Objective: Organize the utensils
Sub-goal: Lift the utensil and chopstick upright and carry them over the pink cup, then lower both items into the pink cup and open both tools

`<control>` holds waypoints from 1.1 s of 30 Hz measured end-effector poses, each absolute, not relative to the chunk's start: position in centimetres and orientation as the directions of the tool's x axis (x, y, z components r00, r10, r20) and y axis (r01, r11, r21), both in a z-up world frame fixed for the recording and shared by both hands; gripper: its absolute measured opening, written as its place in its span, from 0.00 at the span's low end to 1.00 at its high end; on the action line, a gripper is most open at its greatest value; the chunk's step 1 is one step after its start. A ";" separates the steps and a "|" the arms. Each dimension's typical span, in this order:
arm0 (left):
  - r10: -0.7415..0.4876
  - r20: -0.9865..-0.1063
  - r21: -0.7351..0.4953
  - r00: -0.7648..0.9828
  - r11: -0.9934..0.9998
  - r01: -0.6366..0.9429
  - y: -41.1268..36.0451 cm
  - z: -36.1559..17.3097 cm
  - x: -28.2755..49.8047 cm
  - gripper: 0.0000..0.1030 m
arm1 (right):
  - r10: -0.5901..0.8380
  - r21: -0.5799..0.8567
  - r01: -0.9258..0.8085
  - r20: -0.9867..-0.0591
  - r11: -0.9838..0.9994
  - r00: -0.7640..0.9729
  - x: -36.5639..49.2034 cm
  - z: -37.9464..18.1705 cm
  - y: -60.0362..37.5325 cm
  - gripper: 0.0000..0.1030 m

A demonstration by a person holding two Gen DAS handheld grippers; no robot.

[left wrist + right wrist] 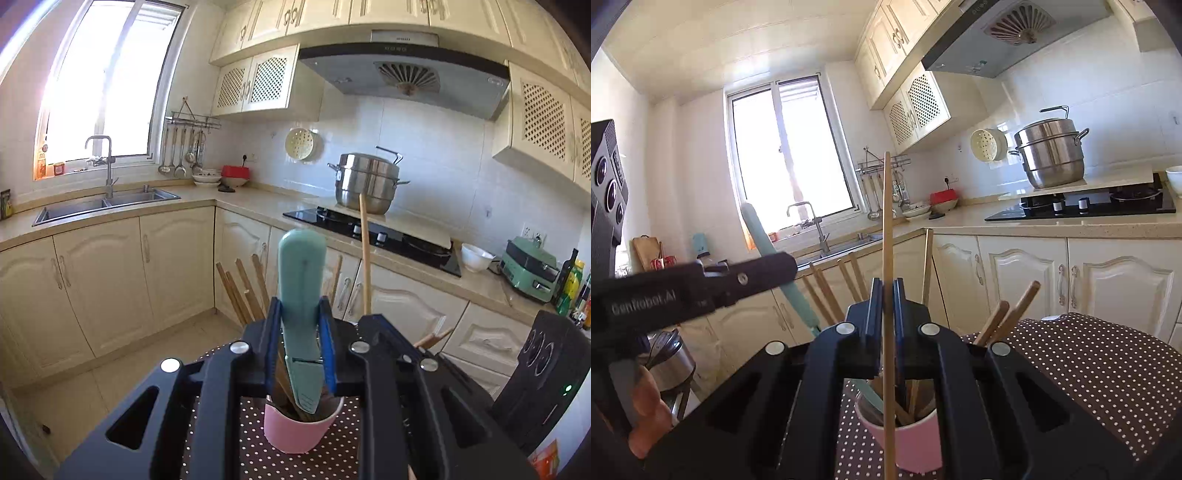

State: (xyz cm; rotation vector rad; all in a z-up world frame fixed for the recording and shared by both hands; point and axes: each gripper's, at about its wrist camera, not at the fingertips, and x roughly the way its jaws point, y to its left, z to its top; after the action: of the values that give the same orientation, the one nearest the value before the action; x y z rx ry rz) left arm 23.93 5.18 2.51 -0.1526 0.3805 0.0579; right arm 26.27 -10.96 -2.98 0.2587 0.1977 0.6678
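Utensils mid-sort: pink cup (pixel 295 428) on the dotted tabletop (pixel 1089 369) holds most sticks.
Left gripper (pixel 301 332) has its jaws clamped on a teal-handled tool (pixel 301 280) over the cup; right gripper (pixel 885 314) pinches one long wooden stick (pixel 886 221), its foot in the cup. Judged partway: both pieces unreleased, loose chopsticks (pixel 1008 314) lean beside.

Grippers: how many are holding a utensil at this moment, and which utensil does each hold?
2. The left gripper is shut on the teal-handled utensil; the right gripper is shut on a thin wooden stick. Both utensils reach down into the pink cup.
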 end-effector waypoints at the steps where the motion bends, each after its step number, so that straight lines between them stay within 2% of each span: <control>1: 0.028 -0.382 -0.133 0.924 0.988 -0.084 5.3 2.2 24.3 0.19 | 0.630 0.302 -0.581 -0.093 0.756 0.771 26.7 -3.2 -10.8 0.06; 11: 0.007 -0.413 -0.165 0.911 0.983 -0.082 6.6 -0.5 26.8 0.21 | 0.595 0.301 -0.560 -0.033 0.772 0.803 28.1 -3.7 -10.2 0.06; 15: -0.011 -0.378 -0.196 0.926 0.978 -0.069 7.7 -0.1 26.6 0.40 | 0.578 0.307 -0.549 -0.006 0.777 0.816 28.5 -3.7 -10.1 0.06; 21: 0.075 -0.321 -0.161 0.944 0.978 -0.132 8.0 0.5 25.5 0.51 | 0.560 0.296 -0.538 0.012 0.789 0.829 28.7 -3.9 -9.9 0.06; 28: 0.145 -0.310 -0.119 0.940 0.975 -0.189 7.9 0.6 25.4 0.54 | 0.541 0.293 -0.529 0.043 0.797 0.840 28.8 -3.7 -9.6 0.06; 33: 0.177 -0.306 -0.119 0.936 0.968 -0.222 8.5 0.6 25.4 0.60 | 0.534 0.261 -0.525 0.041 0.810 0.844 29.0 -4.1 -8.7 0.06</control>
State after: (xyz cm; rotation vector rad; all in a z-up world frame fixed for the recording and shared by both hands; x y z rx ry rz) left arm 25.36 8.48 0.59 -0.1530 0.2979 0.2047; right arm 28.97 -8.71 -4.06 0.2685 0.0350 0.5664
